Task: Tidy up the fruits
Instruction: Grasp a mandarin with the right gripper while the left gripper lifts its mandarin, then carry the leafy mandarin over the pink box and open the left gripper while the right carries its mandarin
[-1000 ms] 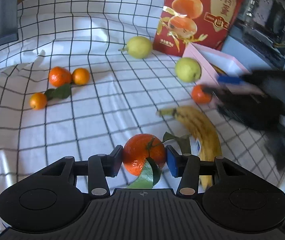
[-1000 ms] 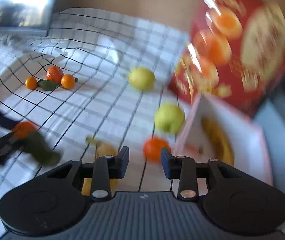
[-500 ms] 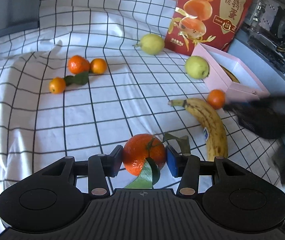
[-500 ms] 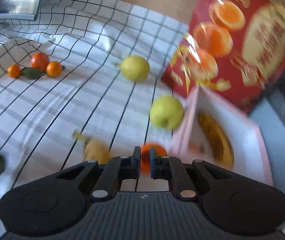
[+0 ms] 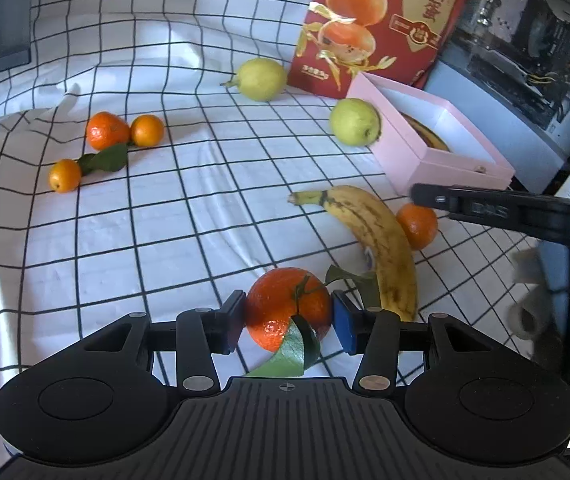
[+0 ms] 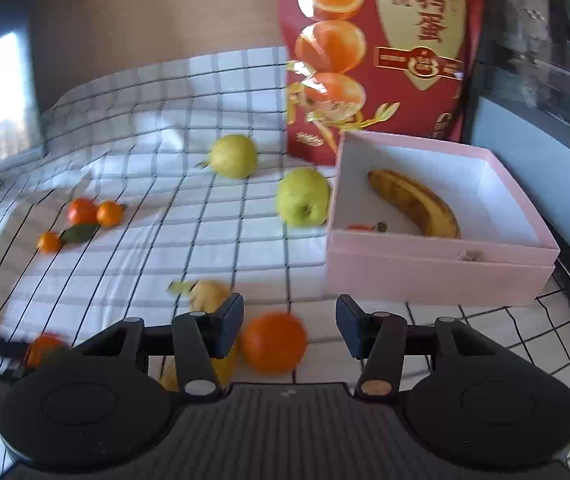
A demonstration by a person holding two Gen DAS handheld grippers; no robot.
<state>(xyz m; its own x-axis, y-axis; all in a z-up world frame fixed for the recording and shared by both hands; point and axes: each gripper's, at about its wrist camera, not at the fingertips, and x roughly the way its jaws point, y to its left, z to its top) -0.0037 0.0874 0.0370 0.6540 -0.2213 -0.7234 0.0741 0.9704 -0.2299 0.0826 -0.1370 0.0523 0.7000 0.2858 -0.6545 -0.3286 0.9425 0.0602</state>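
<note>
Fruits (image 5: 377, 240) scattered on checked cloth (image 5: 157, 240); sunlit.

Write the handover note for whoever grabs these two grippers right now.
Left gripper: shut on a large leafy orange mandarin, above the black-checked white cloth.
Right gripper: jaws have just been opening; a small orange mandarin lies on the cloth between the pads, not gripped.
Done: one brown-spotted banana lies in the open pink box, with a small orange item I can't identify.
Left: second yellow banana, two pale green pears, three small mandarins around a leaf, plus both mandarins at the grippers.
</note>
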